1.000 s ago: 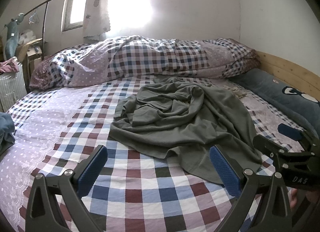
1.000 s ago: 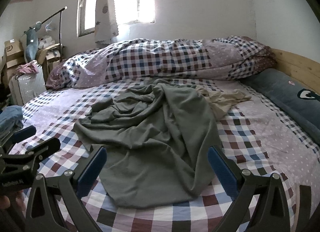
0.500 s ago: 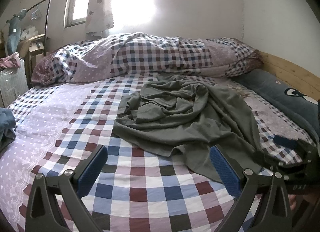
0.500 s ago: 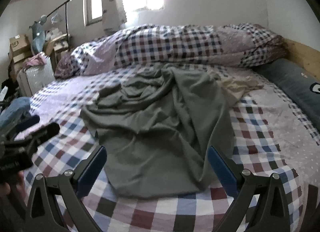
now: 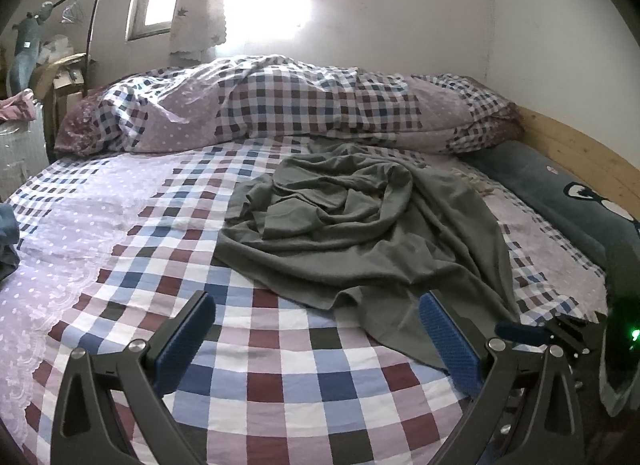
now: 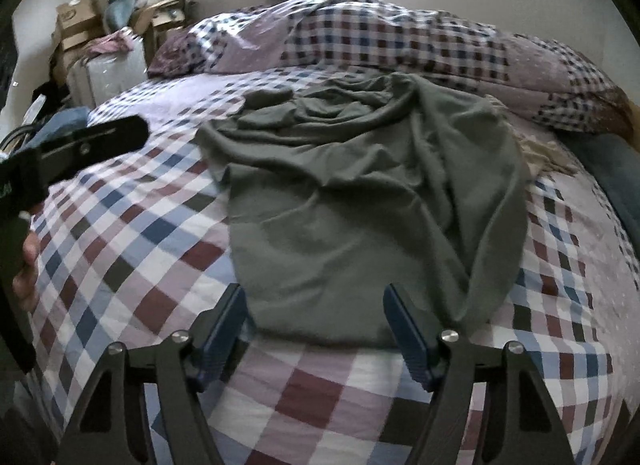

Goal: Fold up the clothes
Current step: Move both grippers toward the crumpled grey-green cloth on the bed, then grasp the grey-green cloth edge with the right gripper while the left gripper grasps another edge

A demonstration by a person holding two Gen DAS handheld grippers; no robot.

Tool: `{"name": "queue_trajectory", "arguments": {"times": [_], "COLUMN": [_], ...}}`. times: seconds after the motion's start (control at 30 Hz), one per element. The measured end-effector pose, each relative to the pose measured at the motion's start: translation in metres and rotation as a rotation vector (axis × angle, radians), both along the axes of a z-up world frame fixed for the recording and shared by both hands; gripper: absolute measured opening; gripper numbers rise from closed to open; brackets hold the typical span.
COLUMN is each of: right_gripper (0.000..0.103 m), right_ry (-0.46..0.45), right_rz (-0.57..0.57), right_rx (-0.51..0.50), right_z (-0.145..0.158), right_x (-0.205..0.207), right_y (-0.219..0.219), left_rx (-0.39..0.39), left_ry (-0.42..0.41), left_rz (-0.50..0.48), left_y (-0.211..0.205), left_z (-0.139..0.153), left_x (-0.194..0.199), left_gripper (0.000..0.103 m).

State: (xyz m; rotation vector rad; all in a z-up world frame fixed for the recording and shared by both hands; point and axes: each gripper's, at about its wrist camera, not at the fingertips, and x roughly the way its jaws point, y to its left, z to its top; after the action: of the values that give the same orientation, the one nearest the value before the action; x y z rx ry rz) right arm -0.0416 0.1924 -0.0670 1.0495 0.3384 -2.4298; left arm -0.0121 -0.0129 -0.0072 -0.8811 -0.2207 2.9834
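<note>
Garment: a crumpled olive-green garment (image 5: 360, 233) lies on the checked bed sheet (image 5: 168, 249), right of the bed's middle in the left wrist view, bunched toward the far side and flatter toward the near hem.
Near edge: the hem (image 6: 316, 329) runs just in front of the right gripper (image 6: 316, 331), close to the bed's near side.
Open room: bare sheet spreads wide to the left of the garment and along the near strip in front of both grippers.
Far side: a rolled checked duvet (image 5: 288, 109) lies across the far side of the bed, touching or nearly touching the garment's far folds.
Right side: a dark blue pillow (image 5: 560, 201) lies along the wooden bed frame (image 5: 576, 153); a pale beige cloth (image 6: 540, 153) pokes out from beside the garment.
Left side: a blue cloth (image 5: 8, 237) sits at the bed's left edge, with boxes (image 6: 76, 25) and clutter beyond.
Left gripper: the left gripper (image 5: 316, 339) hovers low over bare sheet, jaws spread wide, its right finger beside the garment's near corner, nothing held.
Right gripper: jaws spread, less widely, straddling the hem; whether the pads touch the fabric cannot be told.
</note>
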Motion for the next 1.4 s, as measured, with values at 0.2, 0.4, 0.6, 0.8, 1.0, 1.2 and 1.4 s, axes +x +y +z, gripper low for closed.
{"name": "queue_trajectory", "arguments": {"times": [0.2, 0.4, 0.6, 0.8, 1.0, 1.2, 1.4], "right_gripper": [0.075, 0.068, 0.045, 0.006, 0.005, 0.004, 0.004], "right_ry": [-0.021, -0.028, -0.029, -0.005, 0.038, 0.081, 0.106], "right_rz": [0.011, 0.018, 0.019, -0.018, 0.017, 0.1, 0.159], "right_rx": [0.008, 0.006, 0.004, 0.01, -0.032, -0.088, -0.158], "right_z": [-0.002, -0.003, -0.003, 0.003, 0.018, 0.034, 0.047], "right_x": [0.0, 0.0, -0.001, -0.001, 0.008, 0.026, 0.041], "right_y": [-0.002, -0.003, -0.005, -0.002, 0.002, 0.003, 0.012], "left_rx": [0.04, 0.065, 0.122, 0.196, 0.337, 0.492, 0.58], "left_ry": [0.008, -0.004, -0.061, -0.116, -0.137, -0.171, -0.189], "left_rz": [-0.006, -0.029, -0.069, -0.135, -0.182, -0.196, -0.163], "left_y": [-0.003, -0.001, -0.001, 0.002, -0.003, -0.008, -0.011], "left_z": [0.002, 0.002, -0.004, -0.012, -0.015, -0.021, -0.029], "left_x": [0.001, 0.001, -0.005, -0.009, -0.012, -0.018, -0.023], "left_gripper": [0.103, 0.102, 0.082, 0.08, 0.08, 0.08, 0.08]}}
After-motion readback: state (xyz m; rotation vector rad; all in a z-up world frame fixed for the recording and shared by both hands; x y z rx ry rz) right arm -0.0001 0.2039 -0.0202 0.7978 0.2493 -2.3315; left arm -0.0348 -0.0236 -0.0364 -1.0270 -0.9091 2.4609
